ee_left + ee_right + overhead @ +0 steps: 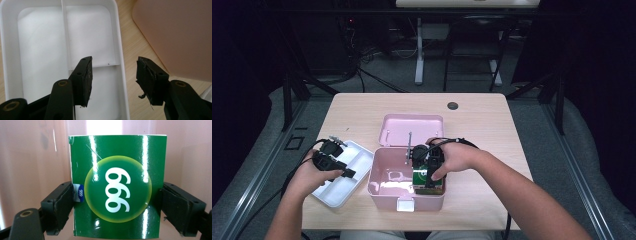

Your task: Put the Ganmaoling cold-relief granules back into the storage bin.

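The green box (117,186) is clamped between the right gripper (117,207) jaws, inside the pink case (379,187); glossy sides could slip. The left gripper (113,80) is held open over the tray (120,50).

The high view looks down from the surface's (362,107) near edge; both gripper views sit close, sharing its tray (357,150) (120,50) and pink box (377,187) (32,157).

Black gripper (113,77) — 2 padded jaws, brass screws.
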The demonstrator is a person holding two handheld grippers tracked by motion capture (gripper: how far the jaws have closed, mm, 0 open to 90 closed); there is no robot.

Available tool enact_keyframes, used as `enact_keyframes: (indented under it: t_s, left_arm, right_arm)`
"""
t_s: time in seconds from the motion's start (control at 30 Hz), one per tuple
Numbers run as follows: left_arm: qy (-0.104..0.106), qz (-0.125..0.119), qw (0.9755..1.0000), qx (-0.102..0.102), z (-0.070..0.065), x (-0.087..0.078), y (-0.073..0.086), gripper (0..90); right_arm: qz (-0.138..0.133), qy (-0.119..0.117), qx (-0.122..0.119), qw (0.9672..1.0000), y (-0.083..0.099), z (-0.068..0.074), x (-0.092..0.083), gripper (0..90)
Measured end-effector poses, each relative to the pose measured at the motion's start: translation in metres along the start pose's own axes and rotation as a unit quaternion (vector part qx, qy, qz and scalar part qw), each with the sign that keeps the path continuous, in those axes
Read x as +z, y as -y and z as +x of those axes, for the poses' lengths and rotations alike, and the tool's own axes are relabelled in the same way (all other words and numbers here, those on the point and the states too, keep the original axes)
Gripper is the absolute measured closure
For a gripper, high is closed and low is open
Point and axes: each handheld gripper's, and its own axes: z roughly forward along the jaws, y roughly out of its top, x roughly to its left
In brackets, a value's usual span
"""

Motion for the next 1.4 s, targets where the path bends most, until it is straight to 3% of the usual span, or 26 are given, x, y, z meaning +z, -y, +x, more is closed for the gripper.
enact_keyframes:
  t_s: [0.5,0.63,1.07,1.4]
  left_arm:
    - [0.000,-0.001,1.0000,0.001,0.000,0.000,0.000,47.0]
    - [0.000,-0.002,1.0000,0.000,0.000,0.000,0.000,46.9]
    - [-0.001,-0.002,1.0000,0.005,0.000,-0.001,0.000,47.0]
    - [0.001,-0.003,1.0000,0.001,0.000,0.000,0.000,47.0]
  right_arm:
    - [0.003,0.007,0.003,1.0000,-0.001,-0.002,0.002,14.6]
    - [-0.023,0.002,0.020,0.9995,-0.001,-0.004,-0.006,14.5]
    - [-0.026,-0.004,0.022,0.9994,0.000,0.000,-0.019,17.8]
    - [-0.024,0.011,0.032,0.9991,0.008,0.005,-0.042,19.6]
